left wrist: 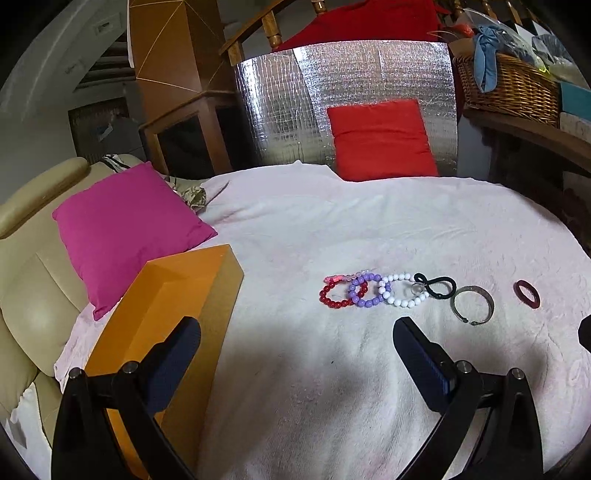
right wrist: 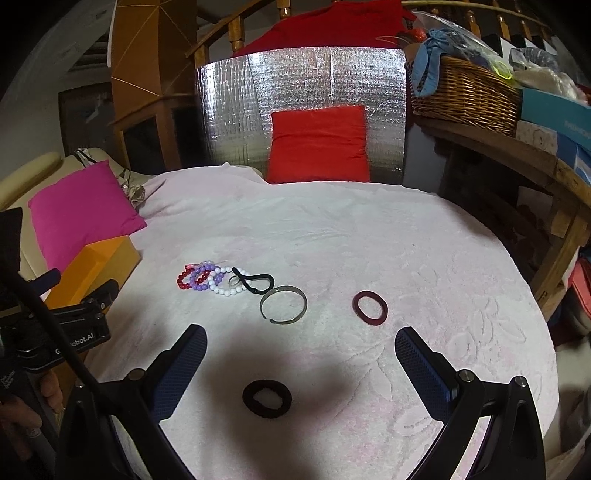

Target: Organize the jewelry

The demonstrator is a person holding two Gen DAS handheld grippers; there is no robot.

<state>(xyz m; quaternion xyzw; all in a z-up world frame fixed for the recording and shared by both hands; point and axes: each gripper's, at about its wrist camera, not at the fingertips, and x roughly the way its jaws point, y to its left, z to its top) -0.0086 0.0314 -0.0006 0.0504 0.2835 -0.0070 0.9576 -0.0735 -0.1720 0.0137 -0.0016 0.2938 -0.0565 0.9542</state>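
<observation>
A lived-in home is shown, most likely a sitting room. A cream upholstered armchair [left wrist: 33, 280] is seen at the left with a pink cushion [left wrist: 129, 229] on it, and a red cushion [right wrist: 319, 144] is propped against a silver foil panel [right wrist: 236, 110]. A pale pink towel-like cloth [right wrist: 332, 240] is spread over the work surface. Turned wooden banisters [right wrist: 236, 33] are visible behind, and a wicker basket [right wrist: 465, 96] stuffed with cloth and bags is kept on a wooden shelf [right wrist: 517, 147] at the right.
</observation>
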